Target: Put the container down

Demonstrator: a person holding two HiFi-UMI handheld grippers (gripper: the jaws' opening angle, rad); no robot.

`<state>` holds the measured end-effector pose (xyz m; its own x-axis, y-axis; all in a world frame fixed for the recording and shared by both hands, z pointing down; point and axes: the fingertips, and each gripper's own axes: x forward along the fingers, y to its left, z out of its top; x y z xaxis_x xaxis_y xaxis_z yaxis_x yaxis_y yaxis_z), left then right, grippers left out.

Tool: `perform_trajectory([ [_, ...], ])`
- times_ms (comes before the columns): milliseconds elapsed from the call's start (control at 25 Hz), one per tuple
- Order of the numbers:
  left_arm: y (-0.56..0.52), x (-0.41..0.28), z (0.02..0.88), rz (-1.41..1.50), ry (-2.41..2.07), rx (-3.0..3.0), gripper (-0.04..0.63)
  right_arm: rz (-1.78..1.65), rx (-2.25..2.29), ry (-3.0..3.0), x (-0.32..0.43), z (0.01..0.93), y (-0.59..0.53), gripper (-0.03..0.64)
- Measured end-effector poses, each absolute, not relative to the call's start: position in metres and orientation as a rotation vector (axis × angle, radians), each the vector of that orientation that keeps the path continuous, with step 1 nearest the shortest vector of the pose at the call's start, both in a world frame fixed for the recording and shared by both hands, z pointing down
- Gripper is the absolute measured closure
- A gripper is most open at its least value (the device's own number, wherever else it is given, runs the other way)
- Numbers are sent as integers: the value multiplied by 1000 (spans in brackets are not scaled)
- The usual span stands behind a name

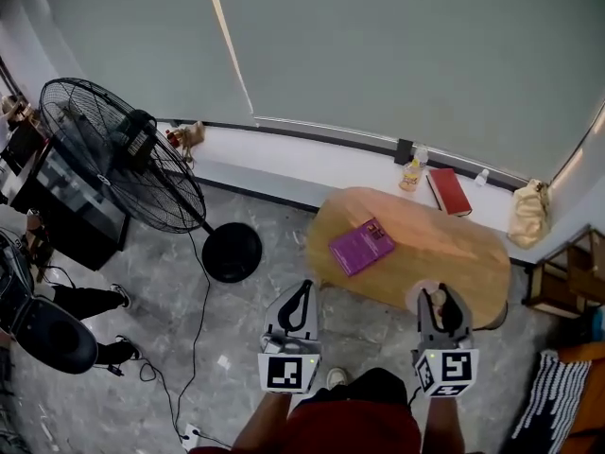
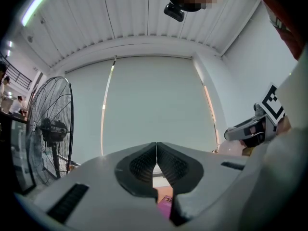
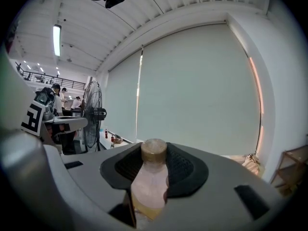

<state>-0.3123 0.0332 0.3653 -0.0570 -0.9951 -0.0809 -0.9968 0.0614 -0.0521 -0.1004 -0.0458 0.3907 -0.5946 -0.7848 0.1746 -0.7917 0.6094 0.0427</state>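
My right gripper [image 1: 442,299] is shut on the container [image 3: 150,179], a pale translucent bottle with a tan cap and yellowish liquid at its bottom. The bottle stands upright between the jaws, its cap [image 3: 154,149] poking above the pads. In the head view the gripper hangs over the near edge of the oval wooden table [image 1: 444,253], and the container [image 1: 427,297] shows as a pale shape between the jaws. My left gripper [image 1: 302,289] is held left of the table, over the floor. Its jaws [image 2: 156,148] are pressed together with nothing between them.
A purple book [image 1: 361,246] lies on the table's left part. On the white sill behind stand a small bottle [image 1: 411,172], a red book [image 1: 450,191] and a beige bag [image 1: 529,213]. A large black floor fan [image 1: 123,154] with a round base [image 1: 232,252] stands at the left.
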Motion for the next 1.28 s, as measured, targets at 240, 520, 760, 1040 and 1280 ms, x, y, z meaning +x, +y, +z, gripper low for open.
perform_trajectory([
  [240, 16, -308, 369, 29, 2189, -2123, 586, 83, 1378, -2637, -90, 399, -61, 478],
  [520, -35, -280, 370, 18, 2138, -2176, 586, 102, 1436, -2618, -62, 403, -99, 478],
  [760, -95, -248, 374, 17, 2071, -2245, 586, 121, 1505, -2569, -28, 409, -147, 478],
  [1040, -162, -214, 397, -32, 2023, -2345, 586, 187, 1560, -2492, 8, 433, -199, 479],
  [1280, -219, -181, 432, -64, 1987, -2427, 586, 289, 1592, -2415, 40, 474, -243, 477],
])
